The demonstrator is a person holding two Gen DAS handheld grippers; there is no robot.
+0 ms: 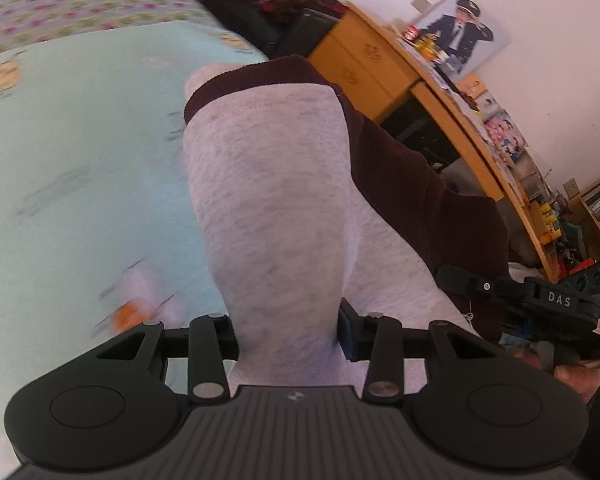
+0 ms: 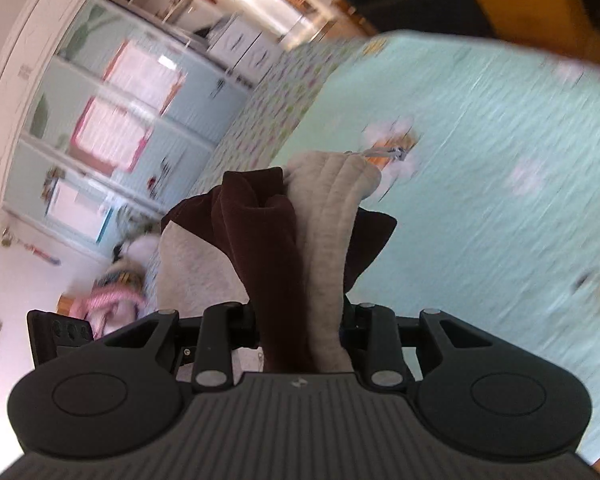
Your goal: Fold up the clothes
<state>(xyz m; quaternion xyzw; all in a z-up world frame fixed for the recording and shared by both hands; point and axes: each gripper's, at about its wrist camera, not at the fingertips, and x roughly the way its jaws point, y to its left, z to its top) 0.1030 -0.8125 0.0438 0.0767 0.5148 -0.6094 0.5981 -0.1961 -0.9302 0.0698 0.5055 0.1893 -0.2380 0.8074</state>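
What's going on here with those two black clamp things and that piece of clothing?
A person is folding a grey and maroon garment over a bed with a light green sheet. The left hand-held gripper is clamped on a grey part of the fabric, and the right hand-held gripper pinches a bunch of both grey and maroon cloth. The garment is lifted between them, not yet laid flat. The blurred views suggest movement.

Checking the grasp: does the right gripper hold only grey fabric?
No, the right gripper clamps both dark maroon and grey parts of the garment.
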